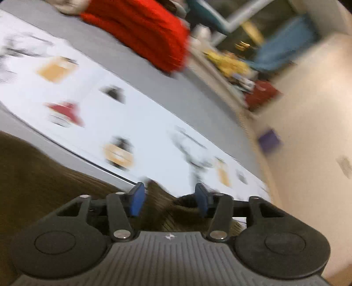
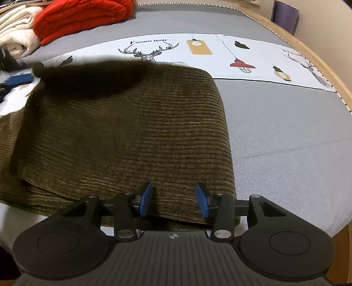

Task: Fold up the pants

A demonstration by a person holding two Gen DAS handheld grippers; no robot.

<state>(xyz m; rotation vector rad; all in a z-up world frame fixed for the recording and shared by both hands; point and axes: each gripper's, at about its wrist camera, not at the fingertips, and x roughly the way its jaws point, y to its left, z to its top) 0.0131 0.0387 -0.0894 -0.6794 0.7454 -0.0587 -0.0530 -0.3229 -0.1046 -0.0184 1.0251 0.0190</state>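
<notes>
One pair of pants point(image 2: 123, 132), olive-brown corduroy, lies on the bed point(image 2: 286, 136), folded over itself into at least two layers; its right side edge is straight and its near edge sits at the right tongs point(image 2: 173, 199). Those tongs stand wide, both blue pads over the near edge, gripping nothing. To the right of the pants the grey bed cover is bare up to the wooden rim point(image 2: 325, 66). One white printed panel point(image 2: 253, 57) crosses the bed beyond the pants. Two folded items rest at the far left corner: one red blanket point(image 2: 83, 15) and one cream blanket point(image 2: 15, 33) beside it.

The left wrist view is motion-blurred. The left tongs point(image 1: 169, 201) stand wide, with bunched corduroy point(image 1: 162, 211) between the pads, contact uncertain.
</notes>
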